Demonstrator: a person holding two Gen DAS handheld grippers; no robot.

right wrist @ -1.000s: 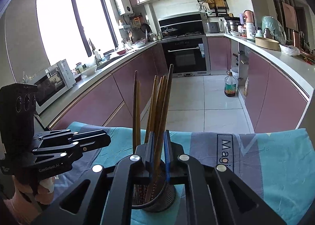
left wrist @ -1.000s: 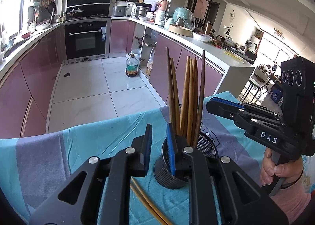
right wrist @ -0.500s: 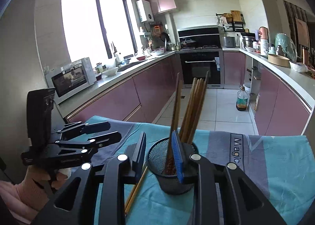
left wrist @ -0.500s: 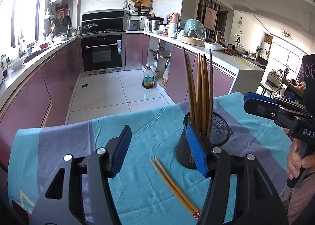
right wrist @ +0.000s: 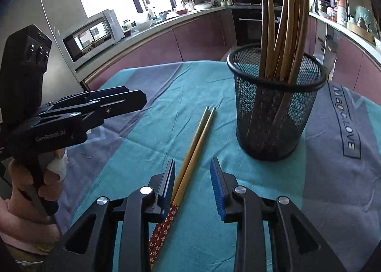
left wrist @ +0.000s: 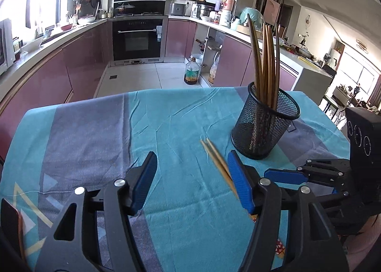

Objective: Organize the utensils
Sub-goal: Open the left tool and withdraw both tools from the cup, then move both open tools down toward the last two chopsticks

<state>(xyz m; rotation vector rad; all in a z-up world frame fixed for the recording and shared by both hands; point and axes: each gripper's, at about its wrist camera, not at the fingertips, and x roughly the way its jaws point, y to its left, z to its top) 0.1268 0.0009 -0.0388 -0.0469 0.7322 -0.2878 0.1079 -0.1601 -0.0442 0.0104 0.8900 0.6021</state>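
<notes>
A black mesh cup (left wrist: 264,126) (right wrist: 276,115) stands on the teal cloth and holds several upright wooden chopsticks (left wrist: 264,62) (right wrist: 285,34). One loose pair of chopsticks (right wrist: 197,143) (left wrist: 212,153) with red patterned ends lies flat on the cloth to the cup's left. My right gripper (right wrist: 193,182) is open low over this pair, which runs between its jaws close to the left pad, unpressed. My left gripper (left wrist: 191,176) is open with its jaws still opening and nothing between them; the pair passes under its right finger. Each gripper shows in the other's view: the left (right wrist: 133,99), the right (left wrist: 283,175).
The table carries a teal and grey-purple cloth (left wrist: 95,134) whose far edge drops to the kitchen floor. A flat dark object (left wrist: 9,222) lies at the near left corner. A hand (right wrist: 35,176) holds the left gripper. Purple cabinets, an oven (left wrist: 139,36) and a microwave (right wrist: 92,34) stand behind.
Both grippers have drawn back from the cup, sunk toward the cloth and opened. The right one was shut among the cup's chopsticks; now the loose pair lies between its jaws.
</notes>
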